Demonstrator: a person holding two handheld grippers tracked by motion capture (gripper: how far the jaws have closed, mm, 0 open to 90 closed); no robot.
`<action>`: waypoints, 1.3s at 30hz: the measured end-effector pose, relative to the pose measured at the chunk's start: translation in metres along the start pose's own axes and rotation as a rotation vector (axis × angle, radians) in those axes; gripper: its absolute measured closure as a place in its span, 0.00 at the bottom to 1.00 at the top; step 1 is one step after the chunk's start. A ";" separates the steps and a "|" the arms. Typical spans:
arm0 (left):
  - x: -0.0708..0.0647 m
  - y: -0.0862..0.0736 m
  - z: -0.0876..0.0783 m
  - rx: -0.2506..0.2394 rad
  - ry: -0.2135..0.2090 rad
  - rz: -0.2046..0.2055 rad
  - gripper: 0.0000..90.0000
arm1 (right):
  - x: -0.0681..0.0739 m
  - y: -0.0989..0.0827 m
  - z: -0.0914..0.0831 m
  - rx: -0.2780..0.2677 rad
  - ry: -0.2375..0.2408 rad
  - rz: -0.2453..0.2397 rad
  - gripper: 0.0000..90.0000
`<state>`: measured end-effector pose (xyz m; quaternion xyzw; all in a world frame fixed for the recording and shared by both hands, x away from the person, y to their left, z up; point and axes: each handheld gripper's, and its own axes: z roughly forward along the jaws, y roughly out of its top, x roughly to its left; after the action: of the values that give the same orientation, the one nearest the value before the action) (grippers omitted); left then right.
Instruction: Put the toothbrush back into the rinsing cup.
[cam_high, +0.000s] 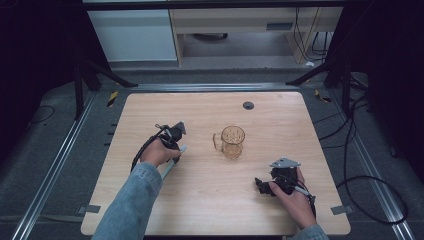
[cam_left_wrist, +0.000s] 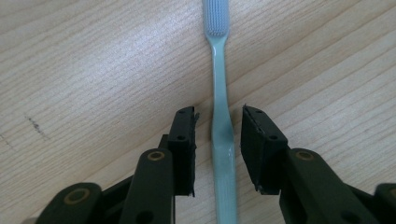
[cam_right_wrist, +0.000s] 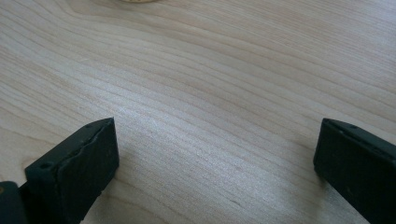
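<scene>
Now left hand-held gripper (cam_left_wrist: 218, 135) angled down, jaws apart w/ toothbrush (cam_left_wrist: 219, 116) between; right hand-held gripper (cam_right_wrist: 215, 163) low, jaws wide.

No legible text, label, brand, number or sign on any surface in these views.

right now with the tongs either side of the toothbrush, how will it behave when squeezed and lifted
The toothbrush looks thin and light, so it should lift easily. Its handle looks glossy, so it may slip or twist between the left tongs. Gripped on the handle with the head far out, it may droop slightly.
</scene>
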<state>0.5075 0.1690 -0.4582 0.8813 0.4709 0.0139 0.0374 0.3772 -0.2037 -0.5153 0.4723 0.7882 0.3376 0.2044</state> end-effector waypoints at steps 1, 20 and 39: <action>0.000 0.000 0.000 -0.001 -0.004 -0.001 0.75 | 0.000 0.000 0.000 0.000 0.000 0.000 0.00; 0.002 -0.001 0.001 0.012 -0.015 -0.004 0.82 | 0.000 0.000 0.000 0.000 0.000 -0.001 0.00; 0.000 -0.003 0.004 -0.004 -0.002 0.017 0.87 | 0.000 0.000 0.000 0.001 0.001 -0.001 0.00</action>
<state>0.5054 0.1707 -0.4627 0.8853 0.4631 0.0144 0.0397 0.3772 -0.2038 -0.5153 0.4718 0.7886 0.3375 0.2041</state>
